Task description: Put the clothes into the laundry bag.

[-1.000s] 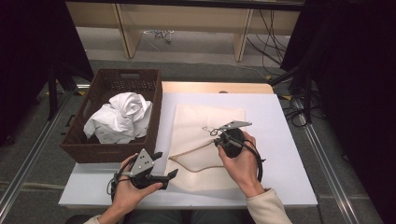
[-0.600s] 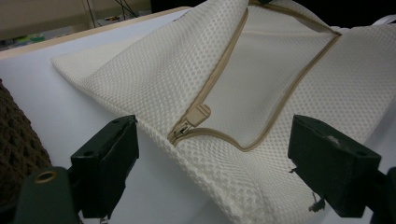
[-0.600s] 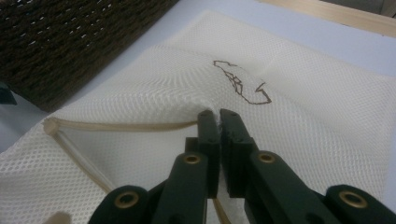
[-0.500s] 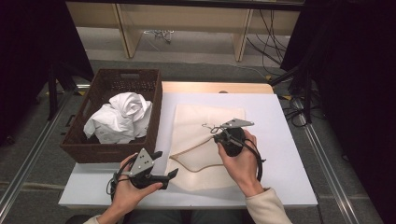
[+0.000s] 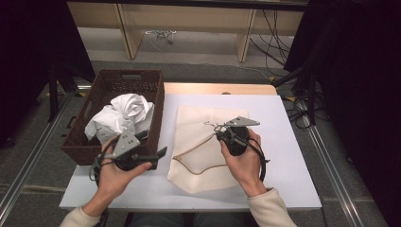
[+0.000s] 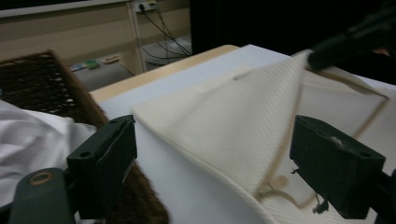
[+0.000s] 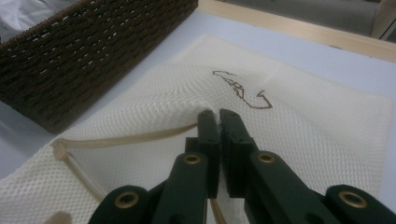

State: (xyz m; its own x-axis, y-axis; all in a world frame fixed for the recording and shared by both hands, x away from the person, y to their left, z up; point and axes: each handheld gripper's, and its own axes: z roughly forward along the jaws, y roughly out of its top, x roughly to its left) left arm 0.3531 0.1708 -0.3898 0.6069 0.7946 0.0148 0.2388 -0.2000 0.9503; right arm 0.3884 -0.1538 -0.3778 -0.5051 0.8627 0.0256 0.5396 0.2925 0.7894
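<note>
Right gripper (image 7: pixel 219 114) jaws pinched on the cream mesh bag's (image 5: pixel 198 163) upper layer, lifting it. Left gripper (image 6: pixel 224 163) jaws spread wide, empty, beside the wicker basket (image 5: pixel 82 142) holding white cloth (image 5: pixel 125 111).

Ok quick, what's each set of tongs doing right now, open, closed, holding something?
Left tongs: open, empty, jaws wide apart beside the basket.
Right tongs: closed, pinching the top layer of the cream mesh laundry bag.

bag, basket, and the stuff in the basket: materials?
Bag: cream mesh fabric, matte, likely synthetic; open weave shows, tan cord at its mouth. Basket: dark brown woven wicker or rattan-look, ribbed weave. White cloth inside: soft crumpled fabric, probably cotton; weave too blurred to tell.
</note>
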